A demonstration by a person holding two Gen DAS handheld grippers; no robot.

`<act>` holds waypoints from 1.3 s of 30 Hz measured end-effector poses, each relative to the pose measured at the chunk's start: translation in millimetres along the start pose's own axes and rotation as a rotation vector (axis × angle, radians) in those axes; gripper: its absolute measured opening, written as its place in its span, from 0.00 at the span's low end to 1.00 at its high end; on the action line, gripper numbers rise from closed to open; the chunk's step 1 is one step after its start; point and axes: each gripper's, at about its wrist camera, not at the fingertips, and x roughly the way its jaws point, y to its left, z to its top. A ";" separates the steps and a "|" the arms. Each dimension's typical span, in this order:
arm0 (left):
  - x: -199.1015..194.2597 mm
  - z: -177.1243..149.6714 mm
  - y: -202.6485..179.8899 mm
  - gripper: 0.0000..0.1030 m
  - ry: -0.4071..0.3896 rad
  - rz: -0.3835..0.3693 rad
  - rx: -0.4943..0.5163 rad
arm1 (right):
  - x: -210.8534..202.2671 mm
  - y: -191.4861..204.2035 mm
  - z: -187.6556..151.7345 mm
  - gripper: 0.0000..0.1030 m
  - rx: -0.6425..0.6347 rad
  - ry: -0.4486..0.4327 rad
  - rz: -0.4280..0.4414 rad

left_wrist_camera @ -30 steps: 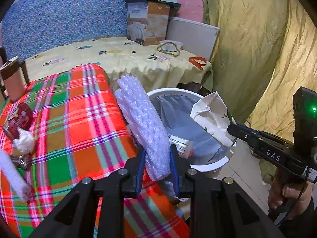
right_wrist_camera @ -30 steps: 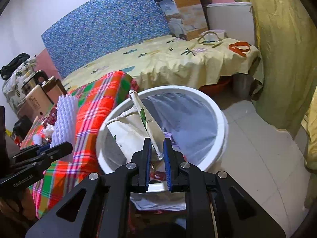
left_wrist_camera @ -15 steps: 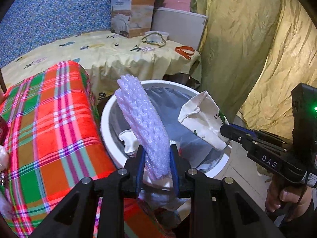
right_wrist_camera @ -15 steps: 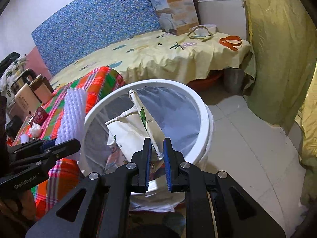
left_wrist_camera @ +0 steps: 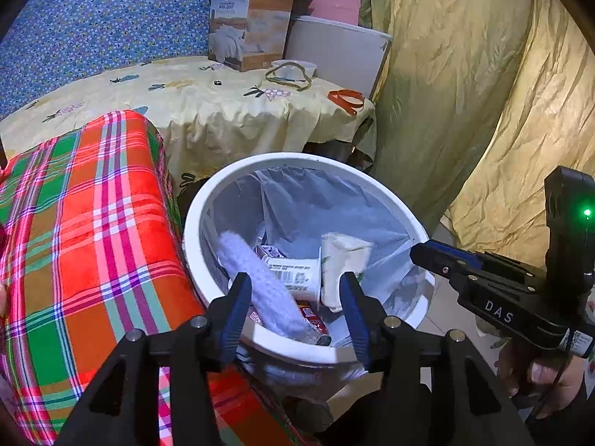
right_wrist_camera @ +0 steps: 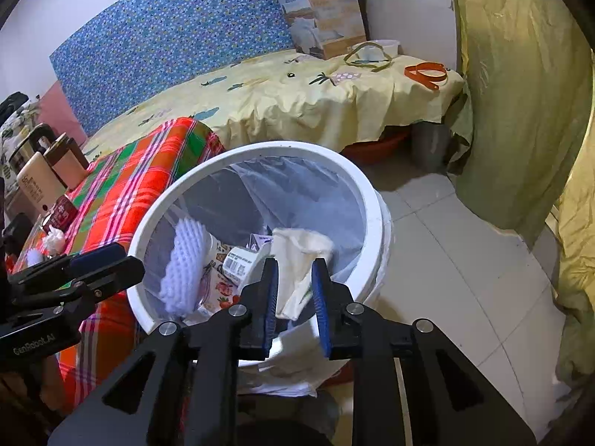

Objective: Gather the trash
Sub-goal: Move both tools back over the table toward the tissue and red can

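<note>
A white trash bin with a clear liner stands beside the plaid table; it also shows in the right wrist view. My left gripper is open above its near rim, with a white bubble-wrap roll lying loose inside the bin. My right gripper is open over the rim, and a crumpled cream paper bag sits in the bin between its fingers. The roll leans against the bin's left wall. The bag rests among cartons.
A plaid-covered table lies left of the bin, with crumpled white paper and boxes on it. A yellow-clothed table stands behind. Yellow curtains hang on the right over tiled floor.
Both grippers opened. The bubble-wrap roll dropped from my left gripper into the bin and the paper bag dropped from my right gripper into it.
</note>
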 end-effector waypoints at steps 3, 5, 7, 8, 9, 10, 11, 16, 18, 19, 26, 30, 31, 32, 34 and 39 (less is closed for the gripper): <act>-8.9 -1.6 3.9 0.50 -0.014 0.000 -0.014 | -3.7 2.0 0.0 0.21 -0.001 -0.009 0.009; -15.5 -3.1 7.9 0.50 -0.023 0.006 -0.027 | -7.8 4.1 -0.6 0.21 -0.001 -0.017 0.020; -21.8 -5.3 12.3 0.50 -0.032 0.011 -0.039 | -11.8 7.8 -1.5 0.21 -0.004 -0.026 0.037; -25.7 -7.2 14.3 0.50 -0.038 0.019 -0.047 | -11.9 10.0 -0.4 0.22 -0.005 -0.030 0.044; -29.0 -8.9 16.4 0.50 -0.042 0.026 -0.053 | -14.8 12.4 -0.9 0.23 -0.006 -0.036 0.058; -32.2 -10.4 18.3 0.50 -0.046 0.032 -0.058 | -15.8 14.3 -0.4 0.25 -0.007 -0.040 0.067; -36.3 -12.7 20.3 0.50 -0.051 0.039 -0.063 | -17.3 17.3 -0.3 0.28 -0.009 -0.045 0.079; -55.5 -23.4 30.7 0.50 -0.079 0.082 -0.089 | -25.2 33.3 -1.4 0.30 -0.042 -0.063 0.139; -63.3 -27.1 34.9 0.50 -0.093 0.103 -0.097 | -28.6 39.9 -2.4 0.33 -0.057 -0.072 0.164; -67.6 -29.2 37.4 0.50 -0.099 0.113 -0.102 | -29.9 43.7 -2.9 0.33 -0.069 -0.075 0.176; -91.1 -44.0 53.6 0.50 -0.133 0.185 -0.128 | -36.4 69.0 -7.2 0.40 -0.139 -0.080 0.230; -100.5 -53.2 64.7 0.50 -0.134 0.205 -0.151 | -38.7 83.2 -9.7 0.41 -0.169 -0.074 0.263; -103.4 -54.8 67.0 0.50 -0.135 0.204 -0.154 | -39.8 85.8 -10.5 0.41 -0.177 -0.073 0.269; -106.3 -56.6 69.5 0.50 -0.137 0.208 -0.159 | -40.7 89.9 -11.3 0.42 -0.187 -0.072 0.277; -112.3 -60.5 74.3 0.50 -0.142 0.222 -0.162 | -42.1 96.6 -12.5 0.43 -0.206 -0.072 0.286; -127.7 -72.9 89.0 0.50 -0.164 0.277 -0.187 | -42.4 111.4 -16.7 0.44 -0.255 -0.059 0.308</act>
